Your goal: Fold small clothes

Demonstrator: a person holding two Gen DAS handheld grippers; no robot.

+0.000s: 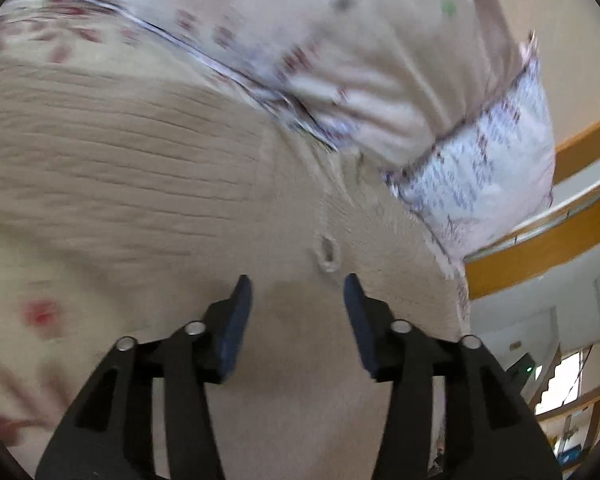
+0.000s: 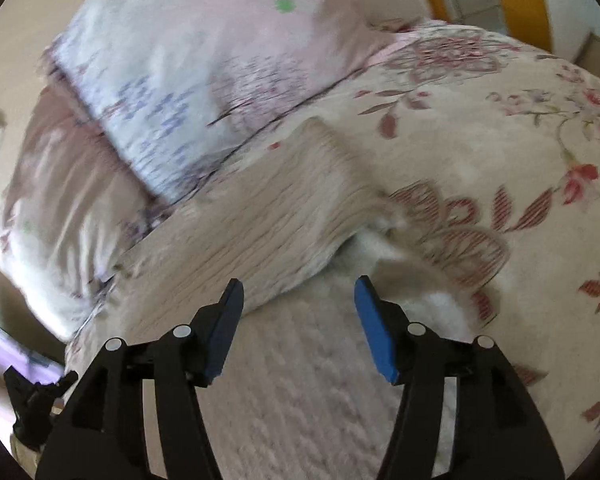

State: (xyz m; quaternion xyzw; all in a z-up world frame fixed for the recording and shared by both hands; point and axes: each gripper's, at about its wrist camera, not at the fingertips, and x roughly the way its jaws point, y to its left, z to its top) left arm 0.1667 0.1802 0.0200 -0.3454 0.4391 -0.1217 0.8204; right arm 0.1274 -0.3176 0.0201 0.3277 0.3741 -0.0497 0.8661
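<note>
— What's that beige, ribbed knit garment (image 1: 140,152) made of? It looks soft and crinkly.

— Some fine corded knit, with a small stitched buttonhole (image 1: 329,254) near its edge. It lies spread on the cream bedspread with red flower print (image 2: 480,152), one fold lapped over a paler, nubbly part of it.

— And the grippers?

— The left gripper (image 1: 298,292) hangs over it with jaws apart and nothing between the dark blue pads. The right gripper (image 2: 300,292) is the same: jaws parted, empty, above the garment's folded edge.

— Behind them?

— A plump pillow in pale pink cotton with a lilac-printed end panel (image 2: 188,64), resting against the bedspread.
</note>
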